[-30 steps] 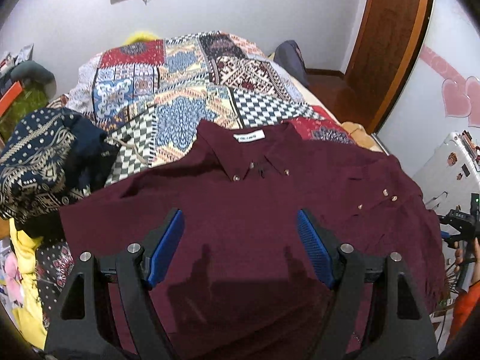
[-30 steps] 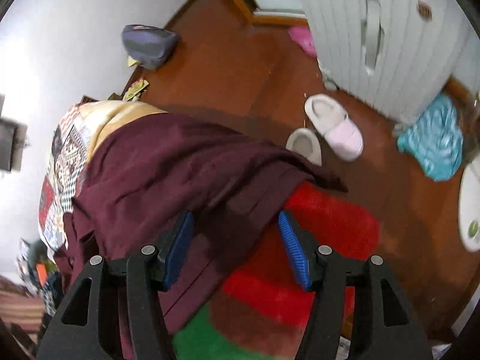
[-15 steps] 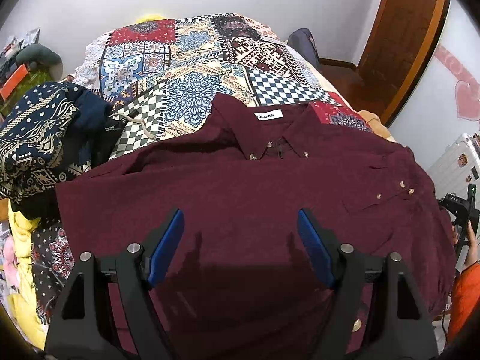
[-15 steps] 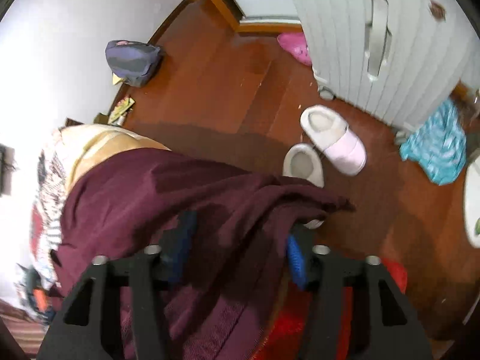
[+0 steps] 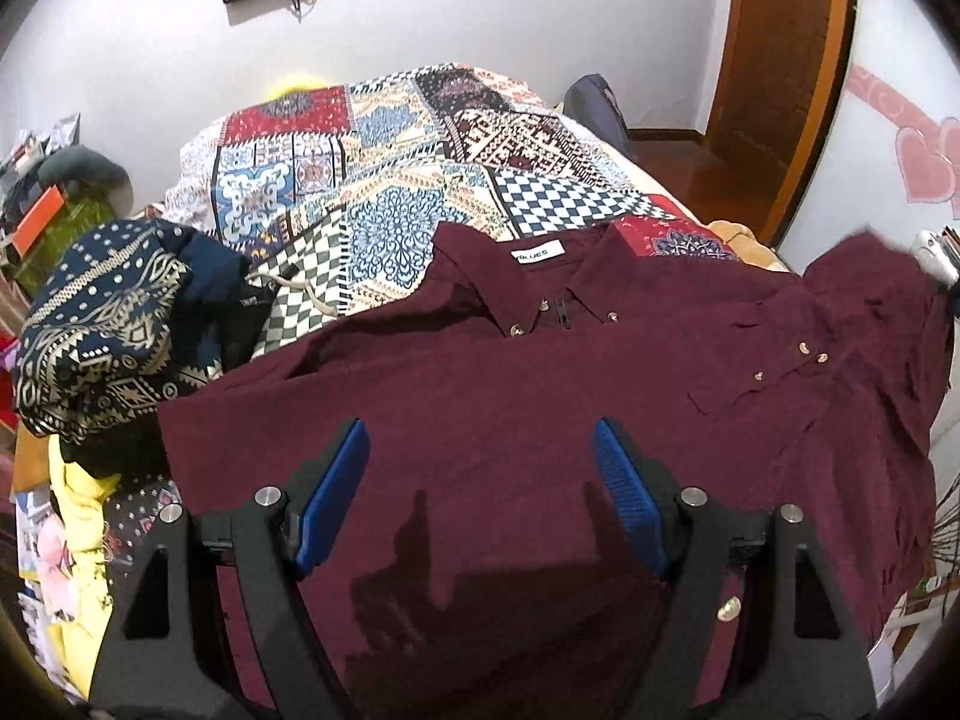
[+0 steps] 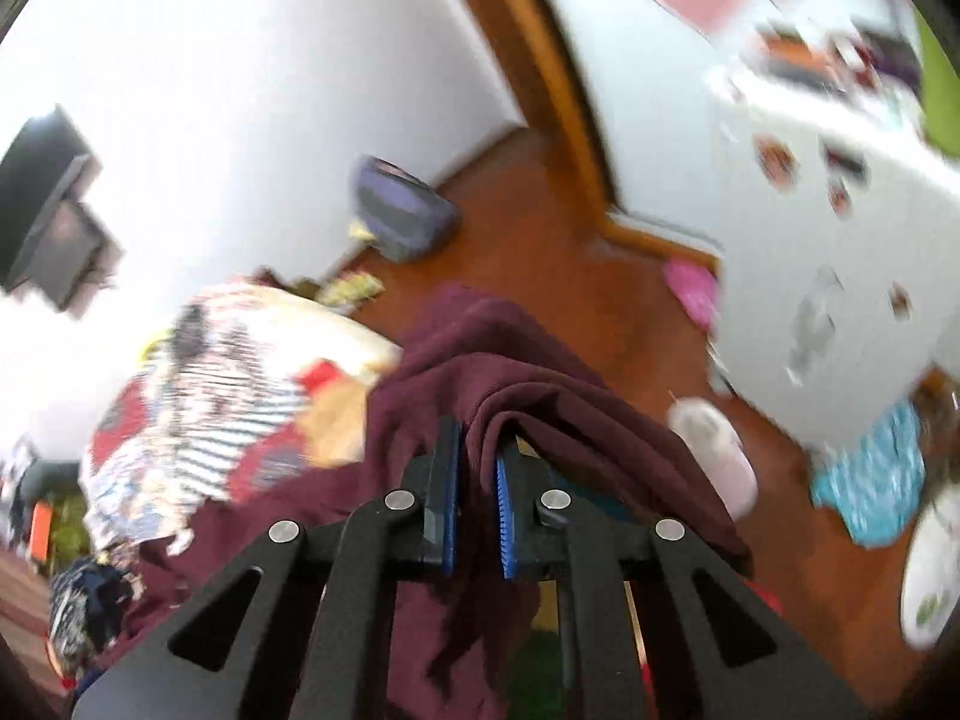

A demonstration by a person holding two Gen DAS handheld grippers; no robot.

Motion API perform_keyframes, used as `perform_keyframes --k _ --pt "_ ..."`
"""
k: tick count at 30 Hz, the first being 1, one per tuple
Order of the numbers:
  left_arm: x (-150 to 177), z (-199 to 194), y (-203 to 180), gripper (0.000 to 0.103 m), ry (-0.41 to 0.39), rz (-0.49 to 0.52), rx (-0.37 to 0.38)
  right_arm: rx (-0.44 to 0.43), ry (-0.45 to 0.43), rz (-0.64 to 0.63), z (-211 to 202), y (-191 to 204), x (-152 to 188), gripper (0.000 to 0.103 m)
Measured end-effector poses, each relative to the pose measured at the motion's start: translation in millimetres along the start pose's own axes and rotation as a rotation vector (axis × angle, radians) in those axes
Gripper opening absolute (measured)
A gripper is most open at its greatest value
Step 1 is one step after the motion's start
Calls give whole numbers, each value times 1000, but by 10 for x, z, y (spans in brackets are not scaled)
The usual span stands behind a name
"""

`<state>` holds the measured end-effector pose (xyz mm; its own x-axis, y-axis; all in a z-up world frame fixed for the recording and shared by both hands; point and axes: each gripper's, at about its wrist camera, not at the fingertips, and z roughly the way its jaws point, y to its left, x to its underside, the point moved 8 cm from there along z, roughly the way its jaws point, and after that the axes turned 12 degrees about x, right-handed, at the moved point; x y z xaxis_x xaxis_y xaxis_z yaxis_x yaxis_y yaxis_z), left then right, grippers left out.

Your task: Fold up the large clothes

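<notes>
A large maroon button-up shirt [image 5: 540, 408] lies front up across the foot of a bed, collar and white label toward the far side. My left gripper [image 5: 480, 468] hovers open and empty over the shirt's lower middle. My right gripper [image 6: 477, 468] is shut on a bunched fold of the shirt [image 6: 540, 396] at its right side, and holds it raised off the bed edge. That raised edge also shows in the left wrist view [image 5: 870, 276]. The right wrist view is motion blurred.
A patchwork quilt [image 5: 390, 180] covers the bed. A navy patterned cloth pile [image 5: 108, 324] lies at the shirt's left. Wooden floor [image 6: 570, 252] with a purple bag [image 6: 402, 216], slippers [image 6: 714, 450] and a teal cloth [image 6: 870, 480] lies to the right, by a white wardrobe [image 6: 840, 252].
My right gripper closed on the shirt's right edge and lifted it, swinging upward. My left gripper stayed open over the shirt, tilting slightly.
</notes>
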<state>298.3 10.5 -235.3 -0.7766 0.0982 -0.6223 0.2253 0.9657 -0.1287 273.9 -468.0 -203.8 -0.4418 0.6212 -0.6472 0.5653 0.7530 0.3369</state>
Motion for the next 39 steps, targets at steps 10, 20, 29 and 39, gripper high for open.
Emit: perform_keyframes --k 10,20,29,39 --pt "42 -227 38 77 -42 31 -4 -215 -38 -275 -465 1305 542 9" --pt "211 -265 180 77 -31 0 1 -183 273 -454 201 1489 1708 13" --pt "279 -153 154 77 1 -14 16 -222 367 -477 -80 1417 1800 41" --pt "150 -113 -24 77 -5 8 29 -144 225 -95 -9 638 925 66"
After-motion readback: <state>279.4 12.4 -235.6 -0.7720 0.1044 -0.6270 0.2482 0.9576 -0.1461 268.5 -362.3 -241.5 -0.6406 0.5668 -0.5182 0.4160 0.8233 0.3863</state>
